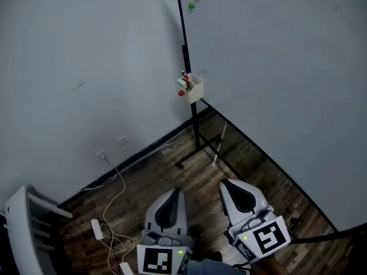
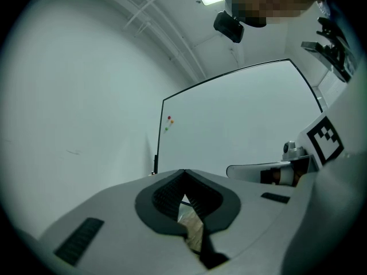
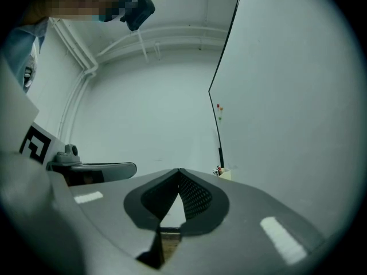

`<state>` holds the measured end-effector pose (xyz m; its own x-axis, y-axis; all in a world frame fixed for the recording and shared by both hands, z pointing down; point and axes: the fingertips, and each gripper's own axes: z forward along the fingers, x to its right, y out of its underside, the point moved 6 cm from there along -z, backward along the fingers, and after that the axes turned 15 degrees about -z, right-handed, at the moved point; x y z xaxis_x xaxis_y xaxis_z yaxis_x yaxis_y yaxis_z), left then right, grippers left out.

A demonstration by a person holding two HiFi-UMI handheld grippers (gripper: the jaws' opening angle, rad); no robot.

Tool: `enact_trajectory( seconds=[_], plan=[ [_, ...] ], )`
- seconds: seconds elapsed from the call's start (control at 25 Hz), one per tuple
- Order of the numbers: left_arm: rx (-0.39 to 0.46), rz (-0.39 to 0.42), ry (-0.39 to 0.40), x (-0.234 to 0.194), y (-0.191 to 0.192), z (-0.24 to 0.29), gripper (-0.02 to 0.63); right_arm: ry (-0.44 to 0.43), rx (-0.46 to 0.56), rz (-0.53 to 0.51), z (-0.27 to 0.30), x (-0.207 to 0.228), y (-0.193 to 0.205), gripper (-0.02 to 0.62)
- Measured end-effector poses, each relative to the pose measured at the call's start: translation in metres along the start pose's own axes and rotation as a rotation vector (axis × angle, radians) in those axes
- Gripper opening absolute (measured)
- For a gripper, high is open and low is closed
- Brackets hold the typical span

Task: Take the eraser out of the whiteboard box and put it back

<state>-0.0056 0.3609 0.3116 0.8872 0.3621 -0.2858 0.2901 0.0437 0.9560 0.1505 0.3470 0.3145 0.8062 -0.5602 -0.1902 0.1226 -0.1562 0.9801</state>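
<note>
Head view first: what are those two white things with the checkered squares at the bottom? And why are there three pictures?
Those are two grippers, tools like big tongs. A person carries one in each hand: the left gripper and the right gripper. The head view comes from a camera on the person's head, looking down. The other two pictures come from small cameras that ride on each gripper and look along its jaws. Both pairs of jaws are closed and hold nothing. Ahead stands a whiteboard with a small white box hanging at its edge. Things stick out of the box, but they are too small to name. Below is a wooden floor with a white cable lying on it.
</note>
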Motion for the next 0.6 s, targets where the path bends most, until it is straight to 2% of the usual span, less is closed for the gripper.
enact_trajectory(
  seconds=[0.32,0.6],
  plan=[
    [0.049,-0.022,-0.013,-0.074,-0.026,0.071,0.006,0.017,-0.015,-0.003,0.101,0.017,0.001,0.002],
    [0.017,-0.045,0.029,-0.122,-0.037,0.119,0.006,0.028,-0.018,-0.029,0.174,0.023,0.001,0.002]
  ],
)
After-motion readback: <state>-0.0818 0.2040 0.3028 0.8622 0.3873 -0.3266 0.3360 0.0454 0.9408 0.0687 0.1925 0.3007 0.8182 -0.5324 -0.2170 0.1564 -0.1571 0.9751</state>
